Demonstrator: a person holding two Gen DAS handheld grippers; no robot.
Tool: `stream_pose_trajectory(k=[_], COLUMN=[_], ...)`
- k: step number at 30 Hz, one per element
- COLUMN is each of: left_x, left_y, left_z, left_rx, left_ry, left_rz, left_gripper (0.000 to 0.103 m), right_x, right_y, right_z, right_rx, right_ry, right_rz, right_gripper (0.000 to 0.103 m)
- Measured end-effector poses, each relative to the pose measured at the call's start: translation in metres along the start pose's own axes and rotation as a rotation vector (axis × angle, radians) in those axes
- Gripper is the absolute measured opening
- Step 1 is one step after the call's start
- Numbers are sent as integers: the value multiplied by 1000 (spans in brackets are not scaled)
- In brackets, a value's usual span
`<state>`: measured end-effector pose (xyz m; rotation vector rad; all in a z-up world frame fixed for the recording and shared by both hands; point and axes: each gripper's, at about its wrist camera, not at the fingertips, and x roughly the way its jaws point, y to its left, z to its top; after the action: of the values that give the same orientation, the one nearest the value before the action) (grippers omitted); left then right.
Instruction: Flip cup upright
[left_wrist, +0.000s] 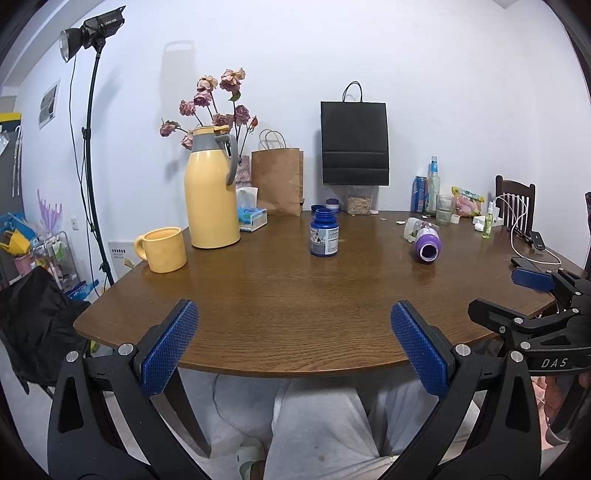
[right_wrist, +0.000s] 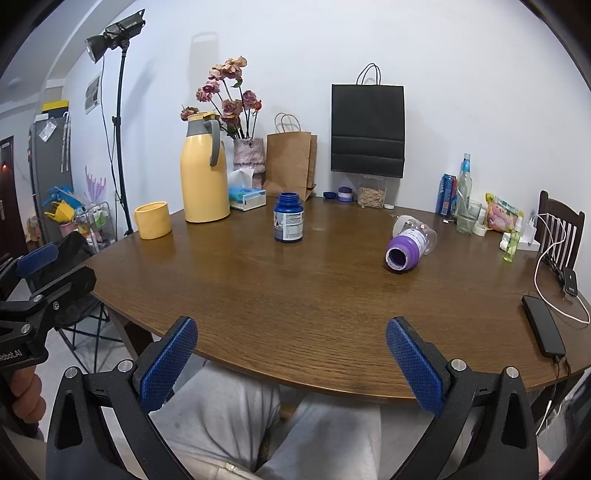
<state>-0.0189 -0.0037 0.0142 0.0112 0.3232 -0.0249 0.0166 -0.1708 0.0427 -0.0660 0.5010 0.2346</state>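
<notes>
Blue textured pads on black two-finger grippers. Left gripper (left_wrist: 294, 343): jaws spread wide, holding nothing, hovering at the near edge of the brown wooden table (left_wrist: 295, 295). Right gripper (right_wrist: 291, 363): jaws likewise spread wide, touching nothing, over the same near edge.

Yellow mug (left_wrist: 162, 249): upright on the table, mouth up, handle to its left, just left of and in front of the yellow thermos jug (left_wrist: 211, 188).

Blue bottle (left_wrist: 324, 233): upright, capless, right of the jug.

Purple-necked clear bottle (right_wrist: 408, 249): lying on its side, mouth toward the camera, well right of the jug.
</notes>
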Motion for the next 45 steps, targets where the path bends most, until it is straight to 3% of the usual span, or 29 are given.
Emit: stream_pose_trajectory(k=[45], left_x=[1], left_y=[0], left_z=[0], left_rx=[3], left_ry=[2], left_rz=[9], left_gripper=[103], right_x=[4], right_y=[-2], right_z=[-1], right_rx=[16], right_ry=[23], right_rz=[-3], right_gripper=[103])
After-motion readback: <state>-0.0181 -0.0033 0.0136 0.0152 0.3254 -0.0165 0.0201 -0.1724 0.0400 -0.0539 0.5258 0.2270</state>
